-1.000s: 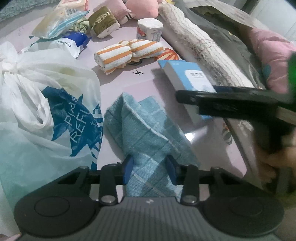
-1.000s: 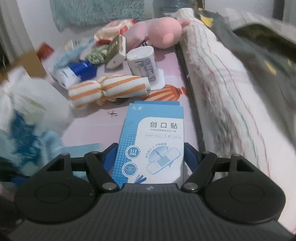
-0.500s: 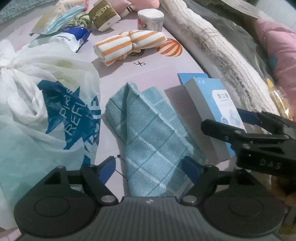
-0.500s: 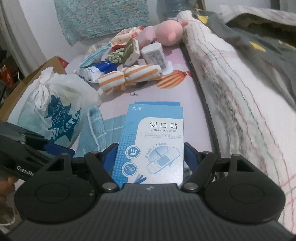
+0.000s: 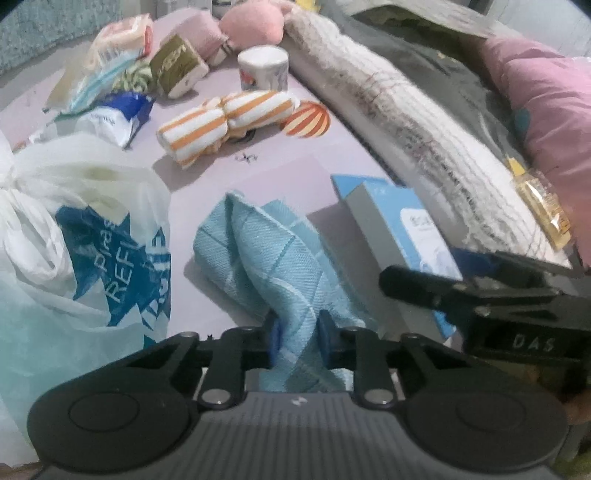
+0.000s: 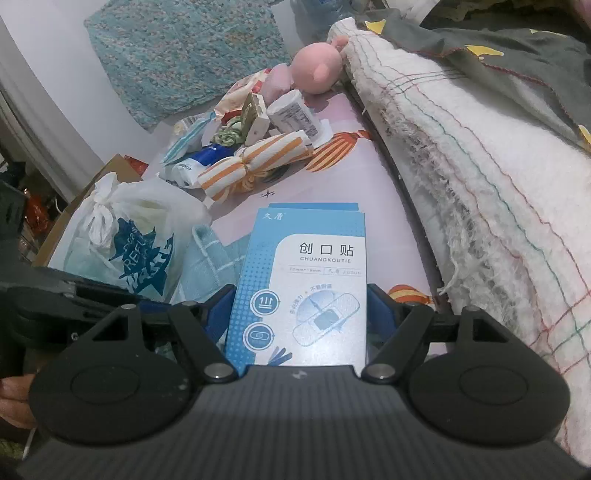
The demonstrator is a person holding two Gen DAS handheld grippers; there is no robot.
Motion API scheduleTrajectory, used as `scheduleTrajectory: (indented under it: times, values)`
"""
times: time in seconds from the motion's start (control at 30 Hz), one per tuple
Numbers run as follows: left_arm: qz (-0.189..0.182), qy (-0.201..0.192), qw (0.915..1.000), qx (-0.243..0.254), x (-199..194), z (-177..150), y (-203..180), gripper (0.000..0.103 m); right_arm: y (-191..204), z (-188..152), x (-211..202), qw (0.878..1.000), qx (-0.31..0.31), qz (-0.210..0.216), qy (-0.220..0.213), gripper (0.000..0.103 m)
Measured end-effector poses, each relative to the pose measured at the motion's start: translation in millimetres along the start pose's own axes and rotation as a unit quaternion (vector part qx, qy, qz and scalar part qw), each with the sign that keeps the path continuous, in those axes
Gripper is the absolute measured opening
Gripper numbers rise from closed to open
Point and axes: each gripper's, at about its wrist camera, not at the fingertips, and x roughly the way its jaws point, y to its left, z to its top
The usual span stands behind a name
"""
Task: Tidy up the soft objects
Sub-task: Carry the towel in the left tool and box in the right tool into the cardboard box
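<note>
A light blue checked cloth [image 5: 266,251] lies crumpled on the pink table [image 5: 295,177]. My left gripper [image 5: 297,338] points down at the cloth's near end. Its jaws are closing, and the blue pads pinch a fold of the cloth between them. My right gripper [image 6: 301,314] is shut on a blue and white plaster box [image 6: 306,280], one pad on each side. In the left wrist view this box [image 5: 399,229] hangs just right of the cloth. The cloth [image 6: 207,262] shows left of the box in the right wrist view.
A knotted white plastic bag [image 5: 74,229] sits close on the left. Farther back lie an orange-striped towel roll [image 5: 225,122], a tissue roll [image 5: 262,70], packets and a pink plush [image 5: 255,26]. A white fringed blanket [image 5: 406,122] runs along the table's right edge.
The left jaws opened wide off the cloth, then came together again on a fold of it. The right gripper carried the box nearer, to just right of the cloth.
</note>
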Motion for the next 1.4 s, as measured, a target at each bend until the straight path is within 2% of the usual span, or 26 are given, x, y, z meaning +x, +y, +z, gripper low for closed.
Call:
scheduleTrajectory:
  times: [0.27,0.57,0.77,0.93,1.03,1.13,1.27,1.4]
  values:
    - [-0.018,-0.06,0.998,0.0,-45.0,-2.3,-7.4,0.018,14.2,0.7,-21.4,0.999,0.02,0.039,-0.02,0.074]
    - [-0.013,-0.166,0.9857,-0.027,-139.3,-19.7,20.1,0.017,89.2,25.5,-56.1,0.992,-0.041,0.092,-0.07,0.074]
    - [0.016,-0.233,0.9704,-0.063,-206.7,-33.3,61.3,0.017,149.6,56.4,-57.7,0.98,-0.087,0.161,-0.08,0.074]
    - [0.074,-0.265,0.9565,-0.098,-251.0,-38.2,113.7,0.017,213.8,92.5,-29.6,0.965,-0.118,0.227,-0.057,0.074]
    - [0.122,-0.27,0.9477,-0.119,-266.9,-35.1,151.9,0.017,255.4,112.6,-1.2,0.958,-0.127,0.254,-0.028,0.074]
    - [0.163,-0.258,0.9409,-0.146,-270.9,-24.8,198.5,0.017,301.4,135.3,36.3,0.955,-0.137,0.263,0.004,0.074]
    - [0.203,-0.23,0.9343,-0.181,-259.7,-14.6,263.6,0.017,356.7,157.7,87.3,0.956,-0.15,0.249,0.037,0.074]
    - [0.229,-0.193,0.9324,-0.203,-237.5,-7.1,321.4,0.017,407.1,171.8,143.9,0.957,-0.154,0.234,0.077,0.074]
